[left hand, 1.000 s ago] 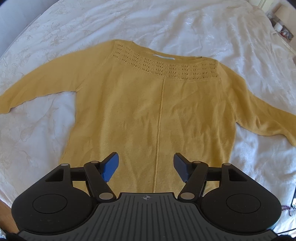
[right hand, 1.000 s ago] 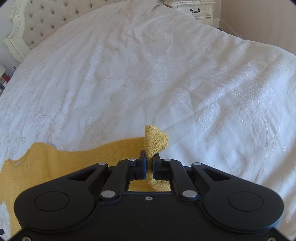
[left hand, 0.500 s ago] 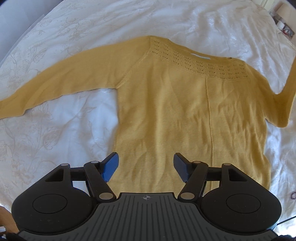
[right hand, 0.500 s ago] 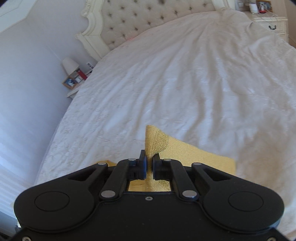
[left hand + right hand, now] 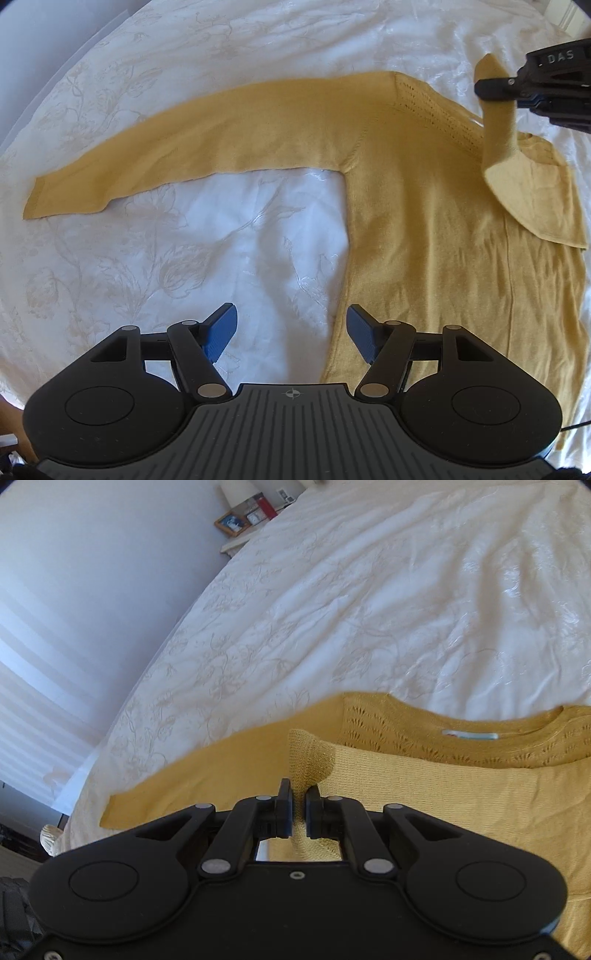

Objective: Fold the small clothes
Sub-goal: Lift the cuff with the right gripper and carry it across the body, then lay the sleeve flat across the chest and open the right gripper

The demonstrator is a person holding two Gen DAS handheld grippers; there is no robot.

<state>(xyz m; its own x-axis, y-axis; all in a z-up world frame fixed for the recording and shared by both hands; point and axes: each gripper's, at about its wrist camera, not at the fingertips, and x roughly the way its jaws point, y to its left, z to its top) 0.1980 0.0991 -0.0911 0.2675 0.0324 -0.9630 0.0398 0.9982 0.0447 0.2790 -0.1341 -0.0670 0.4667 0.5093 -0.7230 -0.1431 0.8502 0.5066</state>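
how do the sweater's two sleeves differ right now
The left sleeve lies flat on the bedspread, stretched straight out from the yellow sweater; the right sleeve is lifted and folded across the sweater's body. The left sleeve's cuff is free, with the left gripper open and empty near the hem; the right sleeve's cuff is pinched in the right gripper. Both are the same yellow knit, long and plain.

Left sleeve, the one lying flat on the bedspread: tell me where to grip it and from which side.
Grip the left sleeve at its cuff, coming from above with the open left gripper. The cuff is the free end, flat with bare bedspread around it, so it should lift and fold across the sweater cleanly.
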